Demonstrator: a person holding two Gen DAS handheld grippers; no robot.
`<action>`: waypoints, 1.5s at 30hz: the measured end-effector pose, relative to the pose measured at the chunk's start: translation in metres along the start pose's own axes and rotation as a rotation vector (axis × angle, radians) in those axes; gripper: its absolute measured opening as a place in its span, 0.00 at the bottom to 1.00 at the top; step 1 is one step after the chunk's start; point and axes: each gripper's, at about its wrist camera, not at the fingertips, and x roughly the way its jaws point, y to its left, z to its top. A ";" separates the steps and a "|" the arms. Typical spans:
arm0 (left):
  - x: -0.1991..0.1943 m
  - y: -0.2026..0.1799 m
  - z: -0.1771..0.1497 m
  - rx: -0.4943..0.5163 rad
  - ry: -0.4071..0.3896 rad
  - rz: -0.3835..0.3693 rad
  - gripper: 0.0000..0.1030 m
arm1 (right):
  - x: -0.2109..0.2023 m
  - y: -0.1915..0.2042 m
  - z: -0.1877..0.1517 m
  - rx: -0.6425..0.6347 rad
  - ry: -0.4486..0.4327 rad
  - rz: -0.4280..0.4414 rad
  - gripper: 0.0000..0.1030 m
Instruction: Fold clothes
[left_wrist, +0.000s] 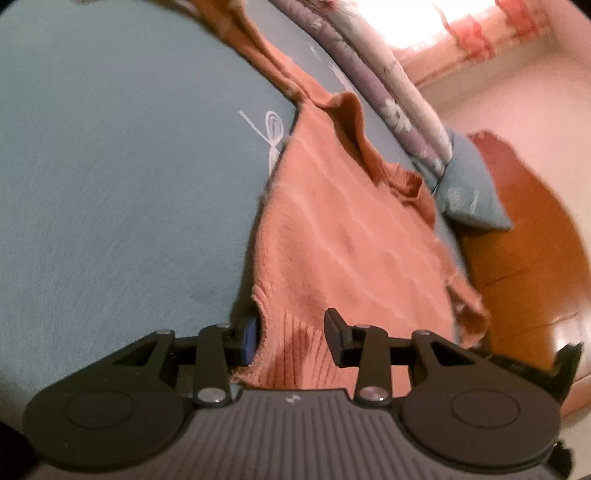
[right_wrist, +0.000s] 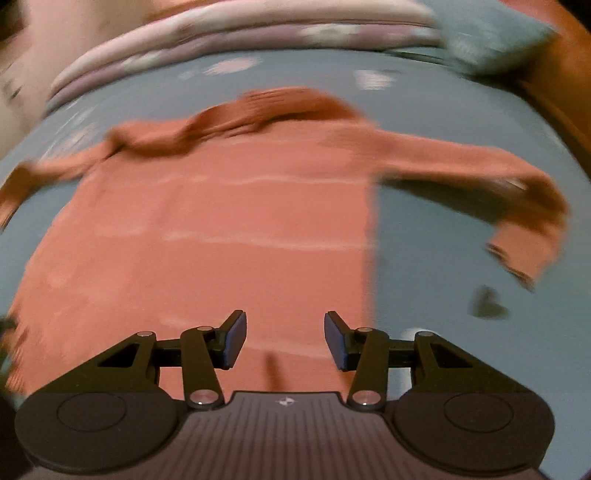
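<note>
Blue-grey bedspread (right_wrist: 424, 258) fills most of both views, printed with sparse white line drawings. Beyond it, a folded floral quilt (left_wrist: 373, 74) in purple and pale pink runs along the far edge of the bed. Past that, a wooden bed frame (left_wrist: 524, 236), orange-brown, and a bright window glare at top right of the left wrist view.

Orange knit sweater (right_wrist: 221, 221) lies flat on the bedspread, body spread out, faint pale stripes across it. One sleeve (right_wrist: 480, 173) stretches out to the right and bends down at the cuff; the other trails off to the left edge. Collar area is bunched at the far side. Right wrist view is motion-blurred, detail soft.

Small blue-grey pillow (left_wrist: 469, 192) sits at the bed's far corner, against the quilt's end, clear of the sweater.

Left gripper (left_wrist: 291, 341): jaws apart, ribbed hem of the sweater lying between them, its edge beside the left finger; the pads are not pressing on it.

Right gripper (right_wrist: 284, 341): jaws apart, hovering over the sweater's lower body, nothing between them
</note>
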 end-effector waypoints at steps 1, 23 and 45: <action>0.000 -0.005 0.000 0.024 0.005 0.023 0.36 | 0.001 -0.014 -0.002 0.034 -0.007 -0.020 0.50; 0.002 -0.031 -0.004 0.117 0.018 0.160 0.36 | 0.054 -0.076 -0.010 0.203 0.021 -0.116 0.05; 0.005 -0.041 -0.003 0.169 0.045 0.205 0.37 | 0.039 -0.031 -0.031 0.079 0.082 0.015 0.14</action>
